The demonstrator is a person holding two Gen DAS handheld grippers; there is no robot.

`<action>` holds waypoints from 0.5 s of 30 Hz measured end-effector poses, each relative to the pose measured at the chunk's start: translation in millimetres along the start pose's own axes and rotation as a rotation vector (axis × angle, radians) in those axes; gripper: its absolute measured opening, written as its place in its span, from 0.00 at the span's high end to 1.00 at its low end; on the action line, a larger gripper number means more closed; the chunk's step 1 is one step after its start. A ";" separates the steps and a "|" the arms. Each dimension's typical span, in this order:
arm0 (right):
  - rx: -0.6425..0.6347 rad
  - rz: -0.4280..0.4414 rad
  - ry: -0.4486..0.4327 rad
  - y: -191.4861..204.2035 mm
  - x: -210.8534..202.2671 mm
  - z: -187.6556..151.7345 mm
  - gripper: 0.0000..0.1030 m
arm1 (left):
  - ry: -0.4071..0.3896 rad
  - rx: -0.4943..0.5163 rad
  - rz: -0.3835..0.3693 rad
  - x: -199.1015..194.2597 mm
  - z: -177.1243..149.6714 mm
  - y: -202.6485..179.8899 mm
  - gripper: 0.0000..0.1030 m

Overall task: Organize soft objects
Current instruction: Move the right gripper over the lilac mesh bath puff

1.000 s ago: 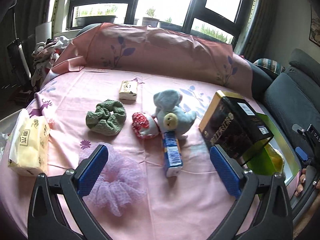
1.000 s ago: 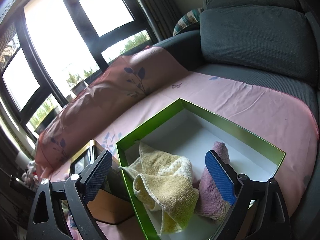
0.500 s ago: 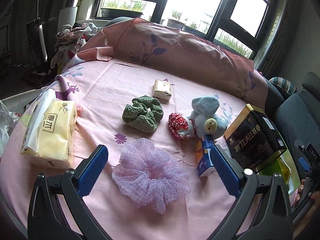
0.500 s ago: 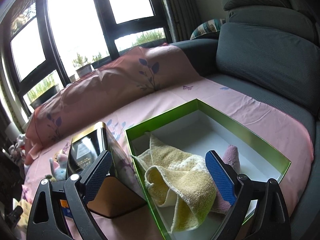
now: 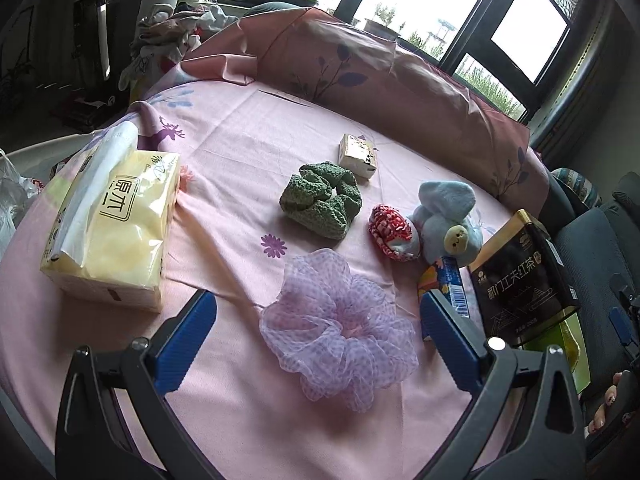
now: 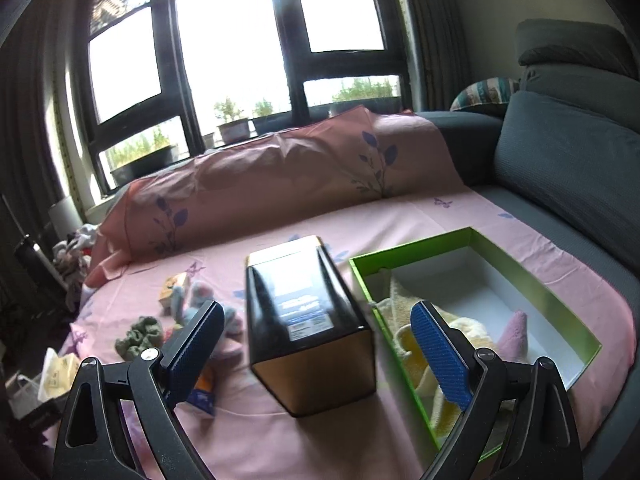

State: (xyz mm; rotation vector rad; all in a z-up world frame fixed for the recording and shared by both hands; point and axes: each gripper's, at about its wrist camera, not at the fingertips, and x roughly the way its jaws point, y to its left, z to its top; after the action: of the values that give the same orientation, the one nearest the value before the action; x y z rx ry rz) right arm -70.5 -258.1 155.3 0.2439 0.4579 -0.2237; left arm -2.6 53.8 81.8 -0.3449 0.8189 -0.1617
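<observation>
A frilly lilac scrunchie (image 5: 340, 332) lies on the pink sheet right in front of my open left gripper (image 5: 316, 340), between its blue pads. Beyond it sit a green knitted scrunchie (image 5: 322, 200), a red-and-white soft piece (image 5: 392, 232) and a pale blue plush toy (image 5: 446, 220). My right gripper (image 6: 316, 350) is open and empty above the sheet, facing a black and gold tin (image 6: 308, 328). To its right stands the green box (image 6: 560, 308), holding a yellow towel (image 6: 412, 344) and a pink cloth (image 6: 514, 336).
A yellow tissue pack (image 5: 112, 224) lies at the left, a small tan box (image 5: 358, 156) further back, a blue carton (image 5: 444, 284) beside the black tin (image 5: 520, 276). A pink pillow (image 5: 380, 76) lines the far edge. A grey sofa (image 6: 572, 168) borders the right.
My left gripper swung left and nearer the lilac scrunchie, which now lies between its pads. The right gripper turned left, away from the green box toward the black tin.
</observation>
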 end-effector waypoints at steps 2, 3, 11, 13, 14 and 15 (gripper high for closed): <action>-0.031 0.075 0.035 19.5 0.9 -3.3 0.08 | 0.018 0.008 0.024 3.7 -0.7 1.4 0.02; -0.050 0.111 0.057 30.5 2.4 -6.4 0.08 | 0.025 0.007 0.034 5.1 -1.1 2.1 0.02; -0.074 0.508 0.338 109.5 39.9 -44.8 0.08 | 0.080 0.024 0.102 16.5 -4.8 7.1 0.05; -0.065 0.547 0.402 123.8 54.0 -56.0 0.08 | 0.073 0.019 0.146 17.6 -5.5 8.9 0.07; -0.062 0.561 0.426 129.9 60.8 -60.3 0.08 | 0.071 0.016 0.164 17.8 -5.7 9.8 0.08; -0.055 0.569 0.452 134.6 67.4 -64.8 0.08 | 0.071 0.017 0.169 18.6 -5.7 10.4 0.08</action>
State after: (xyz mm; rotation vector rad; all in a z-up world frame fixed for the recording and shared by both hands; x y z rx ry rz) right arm -2.1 -123.1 92.4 0.3620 0.8180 0.4095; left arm 5.8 57.1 61.7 -0.2530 0.9123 -0.0230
